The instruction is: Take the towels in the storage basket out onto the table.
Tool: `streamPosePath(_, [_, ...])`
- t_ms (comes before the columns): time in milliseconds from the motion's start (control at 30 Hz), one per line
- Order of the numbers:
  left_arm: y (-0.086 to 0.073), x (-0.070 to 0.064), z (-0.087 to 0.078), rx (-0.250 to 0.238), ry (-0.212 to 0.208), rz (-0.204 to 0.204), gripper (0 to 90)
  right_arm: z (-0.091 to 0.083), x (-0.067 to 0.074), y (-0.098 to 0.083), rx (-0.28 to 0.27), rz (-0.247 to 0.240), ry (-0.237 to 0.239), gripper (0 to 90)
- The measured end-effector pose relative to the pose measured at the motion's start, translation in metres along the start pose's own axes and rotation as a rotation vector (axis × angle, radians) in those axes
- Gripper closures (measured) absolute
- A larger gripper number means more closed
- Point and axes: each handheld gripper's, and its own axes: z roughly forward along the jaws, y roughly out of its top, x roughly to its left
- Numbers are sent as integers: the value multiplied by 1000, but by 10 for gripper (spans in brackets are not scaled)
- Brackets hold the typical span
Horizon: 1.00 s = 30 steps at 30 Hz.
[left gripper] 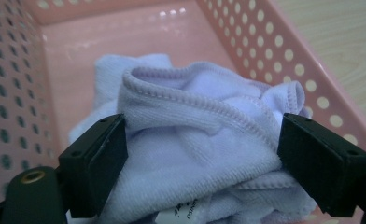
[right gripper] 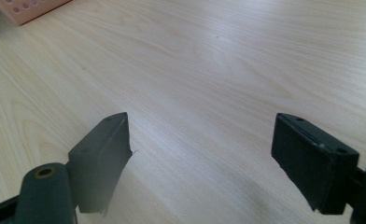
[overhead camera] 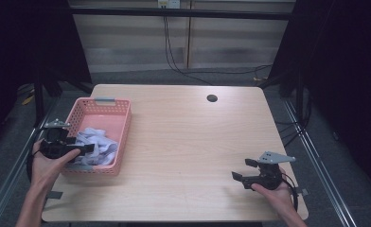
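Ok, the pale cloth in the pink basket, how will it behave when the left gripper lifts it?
Probably floppy: the cloth lies crumpled in soft folds inside the basket, so it should drape and unfurl. Likely light. Its terry-like weave and stitched hem should grip well between the open left gripper.

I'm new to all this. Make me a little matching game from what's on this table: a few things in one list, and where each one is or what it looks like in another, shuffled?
Things:
1. basket
2. towel
3. left hand-held gripper
4. right hand-held gripper

Descriptions:
A. pale lilac, crumpled
B. open above bare wood, near the table's right front corner
C. pink, full of holes
D. open, jaws either side of the cloth in the basket

Pairs: 1-C, 2-A, 3-D, 4-B
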Motion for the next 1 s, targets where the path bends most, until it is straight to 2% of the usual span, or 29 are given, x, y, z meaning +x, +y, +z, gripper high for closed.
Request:
streamPosePath(33, [0,0,0,0,0,0,157,0,0,0,0,0,0,192])
streamPosePath(67, [2,-5,3,46,6,34,156,0,-1,0,3,1,-1,192])
streamPosePath(100, [2,-5,3,46,6,34,147,0,-1,0,3,1,-1,192])
streamPosePath(133, [3,-7,6,70,-4,44,147,0,-1,0,4,1,0,193])
streamPosePath(167, [4,-9,11,109,3,43,91,0,-1,0,4,0,3,193])
streamPosePath(200, [5,-9,14,140,9,45,90,1,-1,0,8,3,6,194])
streamPosePath(233, [5,-9,14,140,9,45,83,1,-1,0,8,3,6,194])
streamPosePath(267, [6,-8,18,160,7,31,59,1,-1,0,9,0,14,194])
streamPosePath(300, [9,-7,25,228,18,54,34,1,0,0,11,-1,20,195])
streamPosePath(333, [10,-7,28,252,24,63,6,1,0,0,12,-1,22,196])
streamPosePath(367, [10,-7,28,252,24,63,0,1,0,0,12,-1,22,196])
streamPosePath(400, [13,-8,31,277,40,76,0,1,0,0,14,0,25,196])
streamPosePath(433, [14,-9,33,279,46,75,0,1,-1,0,18,-1,31,196])
streamPosePath(467, [16,-9,35,304,45,82,0,1,-1,0,20,1,32,196])
streamPosePath(567, [19,-7,37,328,40,62,0,1,-1,0,15,-3,12,197])
streamPosePath(600, [19,-2,39,336,21,53,0,-1,-1,1,-6,7,-6,198])
streamPosePath(633, [19,0,40,348,25,57,0,-2,-2,1,-11,11,-4,198])
streamPosePath(667, [19,3,42,373,18,36,0,-3,-3,1,-11,14,-7,197])
streamPosePath(700, [19,3,42,373,18,36,0,-3,-3,1,-11,14,-7,197])
streamPosePath(800, [15,10,50,416,12,-17,0,-4,-3,0,-9,11,-3,198])
streamPosePath(833, [13,11,58,464,8,-14,0,-4,-2,0,-9,9,-10,199])
streamPosePath(900, [13,10,60,480,12,-9,0,-4,-2,0,-7,6,-14,198])
streamPosePath(933, [16,9,62,511,14,3,0,-3,-3,0,-5,8,-8,198])
streamPosePath(1000, [18,7,64,521,19,3,0,-3,-2,0,-4,9,-10,198])
